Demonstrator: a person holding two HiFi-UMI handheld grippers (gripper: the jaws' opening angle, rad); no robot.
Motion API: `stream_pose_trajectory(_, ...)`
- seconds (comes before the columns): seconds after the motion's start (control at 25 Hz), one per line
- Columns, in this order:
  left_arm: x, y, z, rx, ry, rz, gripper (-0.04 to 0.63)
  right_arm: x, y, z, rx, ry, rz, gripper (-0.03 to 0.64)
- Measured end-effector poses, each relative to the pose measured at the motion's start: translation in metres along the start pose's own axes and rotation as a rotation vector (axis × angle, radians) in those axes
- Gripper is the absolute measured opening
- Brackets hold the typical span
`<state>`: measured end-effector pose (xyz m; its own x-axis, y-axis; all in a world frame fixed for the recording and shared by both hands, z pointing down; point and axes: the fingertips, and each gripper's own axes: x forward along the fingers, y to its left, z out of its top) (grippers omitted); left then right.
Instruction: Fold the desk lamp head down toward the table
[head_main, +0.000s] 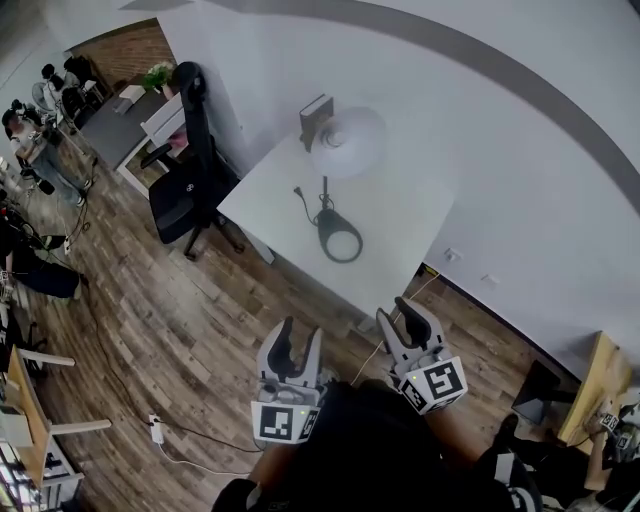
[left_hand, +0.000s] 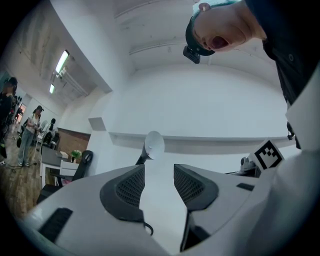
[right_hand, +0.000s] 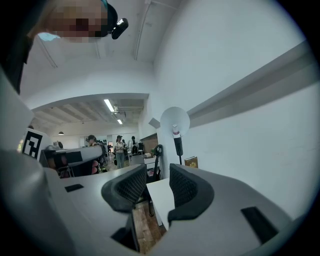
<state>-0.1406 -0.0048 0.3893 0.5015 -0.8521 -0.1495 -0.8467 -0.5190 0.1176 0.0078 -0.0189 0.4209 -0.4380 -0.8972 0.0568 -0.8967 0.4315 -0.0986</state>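
Observation:
A white desk lamp stands on a white table (head_main: 400, 215), with its round head (head_main: 348, 140) raised above a black ring base (head_main: 340, 238). Both grippers are held over the wooden floor, short of the table's near edge. My left gripper (head_main: 300, 335) is open and empty. My right gripper (head_main: 406, 310) is open too, with nothing between its fingers. The left gripper view has the lamp head (left_hand: 154, 145) far ahead above the gap of that gripper (left_hand: 159, 175). In the right gripper view the lamp head (right_hand: 174, 121) rises on its dark stem beyond the open jaws (right_hand: 158, 175).
A brown book (head_main: 315, 115) stands at the table's back by the wall. A black office chair (head_main: 190, 170) sits left of the table. A cord (head_main: 300, 200) lies beside the lamp base. People stand at desks far left (head_main: 30, 140). A power strip lies on the floor (head_main: 157, 430).

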Motion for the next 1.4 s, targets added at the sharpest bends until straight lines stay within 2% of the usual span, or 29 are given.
stream_pose_trajectory(0.4,0.035,0.031,-0.003,-0.002,0.008,0.023,0.181,0.045,-0.017,0.008,0.021,0.002,0.012,0.164)
stream_pose_trajectory(0.84,0.094,0.026,0.007,0.008,-0.035,0.124,0.187,0.086,-0.075,0.033,0.029,-0.009,0.110,0.179)
stream_pose_trajectory(1.4,0.148,0.024,0.012,0.014,-0.062,0.179,0.198,0.131,-0.117,0.053,0.056,-0.042,0.222,0.192)
